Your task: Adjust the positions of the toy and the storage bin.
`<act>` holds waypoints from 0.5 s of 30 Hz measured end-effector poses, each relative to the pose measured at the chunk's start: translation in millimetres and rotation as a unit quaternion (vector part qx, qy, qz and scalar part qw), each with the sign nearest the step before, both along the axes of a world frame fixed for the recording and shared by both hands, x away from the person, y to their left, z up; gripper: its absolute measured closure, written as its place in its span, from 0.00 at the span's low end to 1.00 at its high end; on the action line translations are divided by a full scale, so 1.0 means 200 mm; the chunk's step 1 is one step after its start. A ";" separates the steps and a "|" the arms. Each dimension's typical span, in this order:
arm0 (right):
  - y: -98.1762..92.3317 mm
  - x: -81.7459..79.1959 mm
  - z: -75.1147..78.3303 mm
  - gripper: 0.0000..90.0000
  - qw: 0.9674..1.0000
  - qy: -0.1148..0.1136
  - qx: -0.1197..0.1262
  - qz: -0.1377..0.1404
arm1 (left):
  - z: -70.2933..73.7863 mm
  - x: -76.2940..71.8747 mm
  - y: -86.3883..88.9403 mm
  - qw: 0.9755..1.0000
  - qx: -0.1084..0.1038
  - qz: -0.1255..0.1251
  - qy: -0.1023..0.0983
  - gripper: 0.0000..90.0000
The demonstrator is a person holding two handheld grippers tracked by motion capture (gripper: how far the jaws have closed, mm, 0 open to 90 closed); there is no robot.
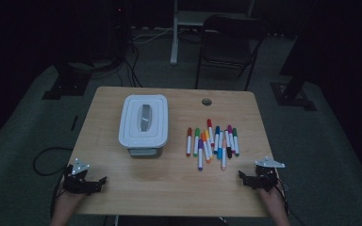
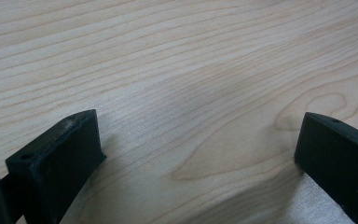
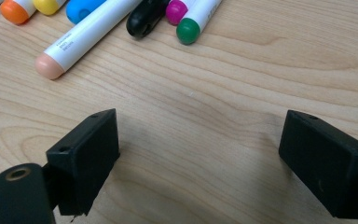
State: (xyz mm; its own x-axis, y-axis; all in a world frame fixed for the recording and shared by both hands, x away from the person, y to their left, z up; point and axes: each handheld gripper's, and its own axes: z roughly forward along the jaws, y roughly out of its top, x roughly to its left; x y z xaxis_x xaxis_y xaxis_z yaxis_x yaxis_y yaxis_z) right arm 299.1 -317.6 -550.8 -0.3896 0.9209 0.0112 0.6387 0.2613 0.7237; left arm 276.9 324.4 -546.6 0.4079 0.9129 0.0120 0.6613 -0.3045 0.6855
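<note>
A white lidded box (image 1: 143, 122) stands left of centre on the wooden table (image 1: 169, 188). To its right lie several coloured markers (image 1: 212, 141) side by side. My left gripper (image 1: 101, 181) rests at the table's near left corner, open, with bare wood between its jaws (image 2: 196, 144). At the near right edge my right gripper (image 1: 241, 176) is open too, empty, with bare wood in its gap (image 3: 198, 140). Just beyond it lie a peach-capped marker (image 3: 81, 39), a black cap (image 3: 144, 18) and a green cap (image 3: 188, 30).
A round cable hole (image 1: 206, 101) sits in the table's far edge. Behind the table stand a dark folding chair (image 1: 231, 42) and stand legs (image 1: 70, 80) on a dim floor with cables.
</note>
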 end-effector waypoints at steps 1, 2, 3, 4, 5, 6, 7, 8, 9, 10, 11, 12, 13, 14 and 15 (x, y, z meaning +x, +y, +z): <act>0.00 0.00 0.00 0.13 1.000 0.000 0.000 0.000 | 0.00 0.00 0.00 1.000 0.000 0.000 0.000 0.01; 0.00 0.00 0.00 0.13 1.000 0.000 0.000 0.000 | 0.00 0.00 0.00 1.000 0.000 0.000 0.000 0.01; 0.00 0.00 0.00 0.13 1.000 0.000 0.001 -0.001 | 0.00 0.00 0.00 1.000 0.000 0.000 0.000 0.01; 0.00 0.00 0.00 0.13 1.000 0.000 0.001 -0.001 | 0.00 0.00 0.00 1.000 0.000 0.000 0.000 0.01; 0.00 0.00 0.00 0.13 1.000 0.000 0.001 -0.001 | 0.00 0.00 0.00 1.000 0.000 0.000 0.000 0.01; 0.00 0.00 0.00 0.16 1.000 -0.002 0.001 -0.001 | 0.00 0.00 0.00 1.000 0.000 0.002 0.000 0.01; 0.00 -0.01 0.00 0.16 1.000 -0.002 0.001 -0.006 | 0.00 0.00 0.00 1.000 0.001 0.006 0.000 0.01; 0.00 -0.01 0.00 0.16 1.000 -0.002 0.001 -0.010 | 0.00 -0.01 0.00 1.000 0.000 0.012 0.000 0.01; 0.00 -0.01 0.00 0.15 1.000 -0.001 0.001 -0.010 | 0.00 -0.01 0.00 1.000 0.000 0.017 0.000 0.01; 0.00 -0.02 0.00 0.15 1.000 -0.002 0.001 -0.009 | 0.00 -0.01 -0.01 1.000 0.000 0.022 0.000 0.01; 0.00 -0.02 0.00 0.15 1.000 -0.002 0.001 -0.009 | 0.00 -0.02 -0.01 1.000 0.000 0.028 0.001 0.01; 0.00 -0.02 0.00 0.14 1.000 -0.001 0.001 -0.009 | 0.00 -0.02 -0.01 0.999 0.000 0.032 0.001 0.01; 0.01 -0.02 0.00 0.14 1.000 0.000 0.000 -0.014 | 0.00 -0.03 -0.01 0.999 0.001 0.033 0.001 0.01; 0.01 -0.02 0.00 0.14 1.000 0.000 0.001 -0.014 | 0.00 -0.03 -0.01 0.999 0.001 0.032 0.002 0.01; 0.01 -0.02 0.00 0.14 1.000 0.000 0.001 -0.014 | 0.00 -0.02 -0.01 1.000 0.002 0.031 0.004 0.01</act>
State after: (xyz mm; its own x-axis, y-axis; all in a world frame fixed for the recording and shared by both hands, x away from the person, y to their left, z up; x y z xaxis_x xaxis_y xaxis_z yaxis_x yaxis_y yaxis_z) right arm 295.4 -315.1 -550.4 -0.3636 0.9315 0.0125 0.6462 0.2425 0.7236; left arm 271.9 322.6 -545.8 0.3512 0.9362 0.0120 0.6841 -0.2653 0.6794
